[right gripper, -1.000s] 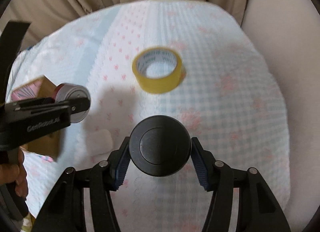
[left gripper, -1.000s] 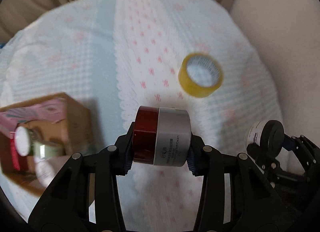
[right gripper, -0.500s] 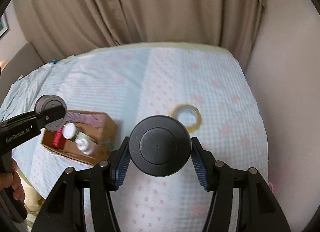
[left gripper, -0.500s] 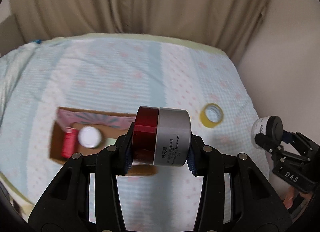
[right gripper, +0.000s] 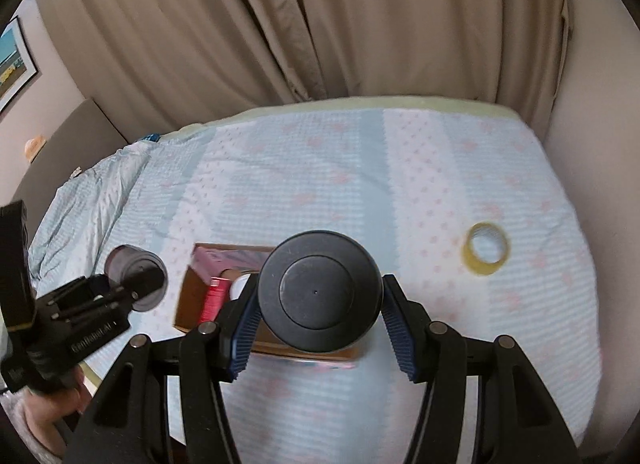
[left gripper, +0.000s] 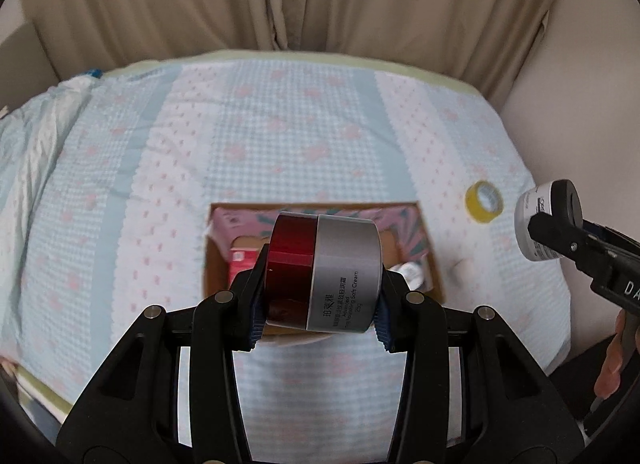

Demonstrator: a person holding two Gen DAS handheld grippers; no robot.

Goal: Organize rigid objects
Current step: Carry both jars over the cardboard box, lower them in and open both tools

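Note:
My left gripper (left gripper: 318, 296) is shut on a red and silver cream jar (left gripper: 324, 270), held high above an open cardboard box (left gripper: 214, 264) on the bed. My right gripper (right gripper: 320, 314) is shut on a black-lidded white jar (right gripper: 318, 296), also held above the box (right gripper: 188, 298). The box holds a red item (right gripper: 216, 296) and a white-capped bottle (left gripper: 412, 274). A yellow tape roll (left gripper: 483, 200) lies on the bedspread to the right of the box; it also shows in the right wrist view (right gripper: 485, 249). Each gripper shows in the other's view: the right one (left gripper: 548, 224), the left one (right gripper: 136, 278).
A light blue and white bedspread (left gripper: 280, 136) with pink dots covers the bed. Beige curtains (right gripper: 280, 24) hang behind it. A wall (left gripper: 580, 84) runs along the right side. A dark headboard (right gripper: 60, 152) and a framed picture (right gripper: 14, 60) are at the left.
Both grippers have risen and pulled back from the bed, still holding their jars. The box has shifted from the left edge to the centre of both views and the tape roll looks smaller.

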